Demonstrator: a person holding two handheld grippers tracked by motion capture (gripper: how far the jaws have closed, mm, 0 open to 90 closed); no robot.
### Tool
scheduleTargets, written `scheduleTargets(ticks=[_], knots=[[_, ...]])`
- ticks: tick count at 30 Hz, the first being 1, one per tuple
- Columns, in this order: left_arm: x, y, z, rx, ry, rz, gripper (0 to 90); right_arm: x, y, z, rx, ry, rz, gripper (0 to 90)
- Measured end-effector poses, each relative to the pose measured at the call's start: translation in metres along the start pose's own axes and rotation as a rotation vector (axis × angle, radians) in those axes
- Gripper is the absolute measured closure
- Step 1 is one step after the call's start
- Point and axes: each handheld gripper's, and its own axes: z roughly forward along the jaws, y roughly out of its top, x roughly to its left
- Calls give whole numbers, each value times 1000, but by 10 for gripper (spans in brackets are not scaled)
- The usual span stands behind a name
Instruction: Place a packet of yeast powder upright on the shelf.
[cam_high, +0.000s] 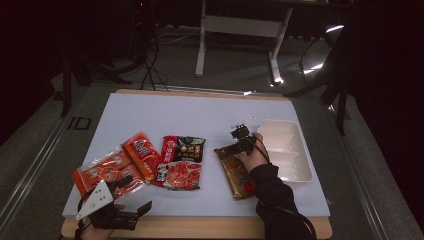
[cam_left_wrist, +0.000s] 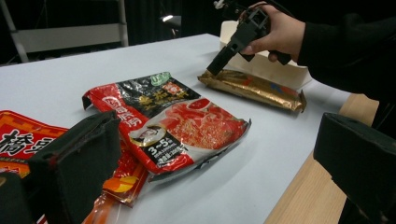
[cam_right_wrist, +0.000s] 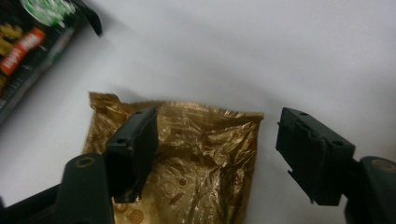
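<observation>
A gold foil packet (cam_high: 235, 172) lies on the pale mat (cam_high: 200, 112) at the right. My right gripper (cam_high: 235, 147) hovers open over its far end. In the right gripper view the left finger (cam_right_wrist: 135, 144) is over the crinkled gold packet (cam_right_wrist: 205, 140) and the other jaw hangs past its right edge. The left gripper view shows the right gripper (cam_left_wrist: 224, 56) tipped down onto the gold packet (cam_left_wrist: 261, 88). My left gripper (cam_high: 135, 196) is open at the table's near left edge, with nothing between its jaws.
A red and black food packet (cam_high: 181, 162) lies mid-table. Orange packets (cam_high: 142, 152) overlap to its left, one under my left gripper's jaw. A white compartment tray (cam_high: 295, 160) sits right of the gold packet. The wooden table edge (cam_high: 210, 227) runs along the front.
</observation>
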Motion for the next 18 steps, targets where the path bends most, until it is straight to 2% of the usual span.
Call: scheduleTargets(ticks=[1, 4, 8, 11, 16, 18], knots=[[0, 0, 0, -2, 1, -1, 12, 0, -2, 4, 12, 14, 15, 348], [1, -1, 0, -1, 1, -9, 12, 0, -6, 9, 26, 45, 30, 401], [0, -1, 0, 1, -2, -5, 12, 6, -5, 10, 34, 14, -18, 451], [0, 0, 0, -1, -3, -1, 12, 11, -4, 9, 42, 10, -45, 583], [0, 0, 1, 4, -2, -1, 12, 10, -3, 7, 56, 32, -47, 821], [0, -1, 1, 7, -1, -1, 12, 9, -3, 7, 60, 36, -56, 841]])
